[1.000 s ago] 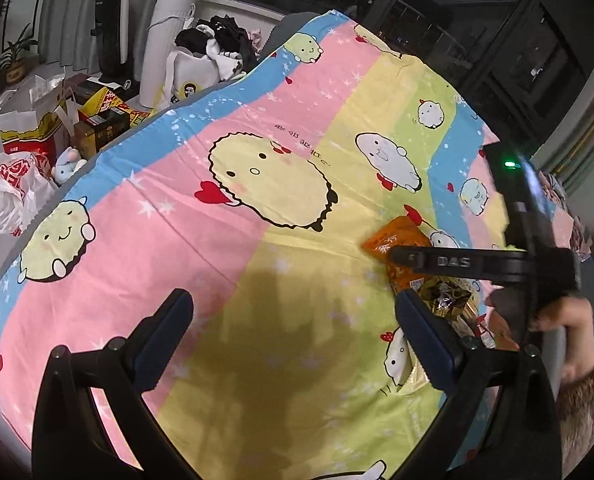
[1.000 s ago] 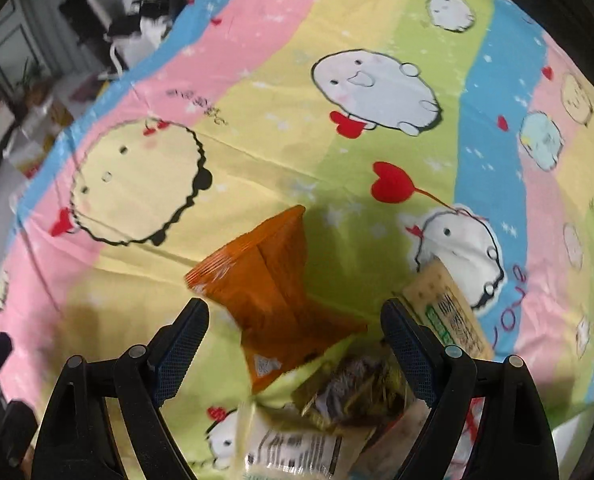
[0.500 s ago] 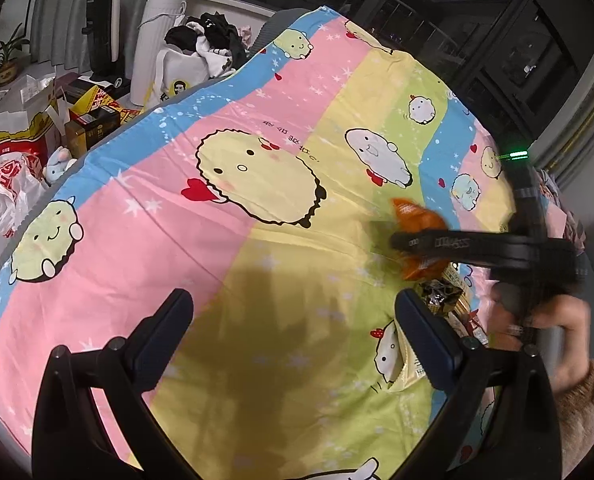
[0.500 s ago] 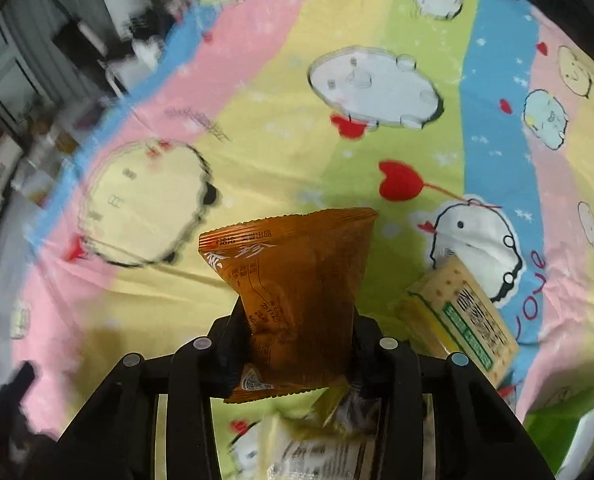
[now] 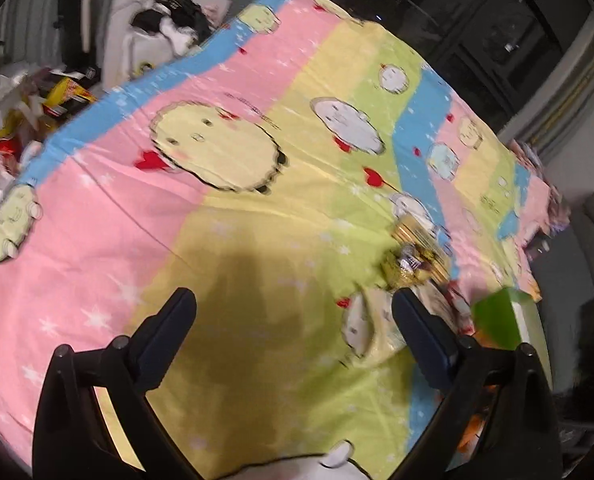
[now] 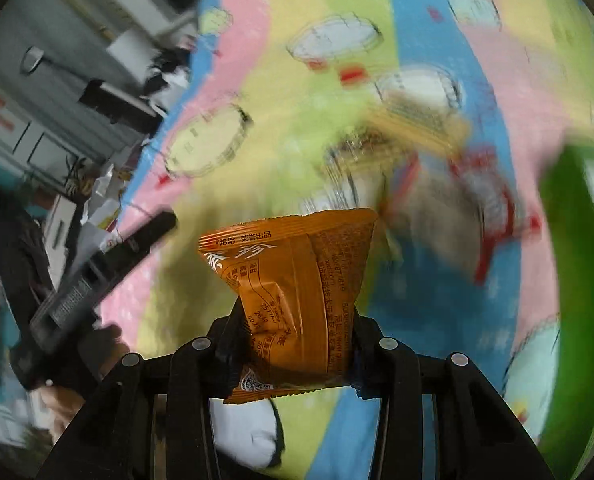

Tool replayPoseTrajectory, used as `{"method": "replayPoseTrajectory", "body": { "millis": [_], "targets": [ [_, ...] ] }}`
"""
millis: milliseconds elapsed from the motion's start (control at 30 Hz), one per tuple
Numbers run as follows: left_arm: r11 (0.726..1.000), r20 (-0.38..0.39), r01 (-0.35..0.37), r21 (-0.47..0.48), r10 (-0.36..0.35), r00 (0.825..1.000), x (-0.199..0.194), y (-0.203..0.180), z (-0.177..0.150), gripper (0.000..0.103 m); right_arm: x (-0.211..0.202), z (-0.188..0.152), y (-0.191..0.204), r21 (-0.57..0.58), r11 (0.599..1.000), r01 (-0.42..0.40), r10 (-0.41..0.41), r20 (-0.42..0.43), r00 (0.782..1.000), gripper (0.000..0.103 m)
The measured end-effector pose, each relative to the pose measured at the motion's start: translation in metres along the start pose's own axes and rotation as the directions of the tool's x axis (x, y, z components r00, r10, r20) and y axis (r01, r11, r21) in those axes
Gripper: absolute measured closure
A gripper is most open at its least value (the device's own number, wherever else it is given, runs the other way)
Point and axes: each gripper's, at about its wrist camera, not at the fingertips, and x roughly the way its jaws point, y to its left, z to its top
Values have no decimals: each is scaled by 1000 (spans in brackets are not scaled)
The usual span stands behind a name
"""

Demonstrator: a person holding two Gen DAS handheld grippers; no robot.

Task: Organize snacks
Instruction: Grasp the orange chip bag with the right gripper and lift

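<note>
The right gripper [image 6: 293,344] is clamped on an orange snack packet [image 6: 293,288], its pads pinching the lower part of the pouch so that the crimped top stands up above the jaws, clear of the cartoon-print bedsheet [image 6: 425,16]. The left gripper [image 5: 293,332] hangs over bare sheet with its jaws spread wide and nothing between them. The remaining snacks lie in a small heap [image 5: 413,256] on the sheet, just beyond the left gripper's right finger, and a green box [image 5: 509,316] stands at the edge of the bed next to them; in the right wrist view the same box fills the right side, near the packet. Judging by this, the step in hand is carrying the packet to that box. To do it well, keep the squeeze steady, since the foil is slick and the pouch soft, and bring the packet over the box's open mouth before letting go, low enough that it drops inside rather than glancing off the rim. The view is blurred, so the box's opening cannot be made out.
</note>
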Motion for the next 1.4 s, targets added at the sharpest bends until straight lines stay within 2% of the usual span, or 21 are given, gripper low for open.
{"method": "replayPoseTrajectory", "body": {
  "millis": [67,167,267,400,467,533,633,767,1067,1300,1400],
  "targets": [
    [1000,-20,30,-8,-30,999,3,-3,-4,7,5,-9,-12,34,999,22,-22,-5,1000,61],
    [999,-39,17,27,-16,999,9,-14,-10,10,13,-15,-21,48,993,103,-102,-26,994,61],
    [997,-55,6,79,-2,998,14,-26,-18,20,13,-14,-25,62,994,87,-86,-19,996,57],
    [994,-90,44,102,-35,995,19,-36,-25,21,-6,-15,-27,45,997,65,-67,53,996,37],
    [990,-97,71,119,-59,994,18,-43,-27,22,-19,-18,-31,54,999,8,-13,100,995,36],
    [986,-102,96,138,-82,991,17,-50,-31,31,-32,-18,-37,68,997,-39,29,147,989,36],
    [973,-128,160,167,-140,982,17,-62,-39,36,-44,-19,-47,106,993,-54,31,205,978,36],
    [951,-193,247,187,-211,958,21,-78,-49,39,-39,-18,-58,135,984,-116,87,203,975,36],
    [919,-276,265,291,-184,943,37,-105,-76,45,-10,-18,-65,165,965,-206,188,117,975,41],
    [915,-314,271,299,-174,933,49,-107,-84,46,4,-18,-61,147,971,-187,178,69,982,53],
    [910,-328,275,310,-169,929,52,-108,-86,50,10,-17,-58,136,973,-185,179,56,982,53]
  ]
}}
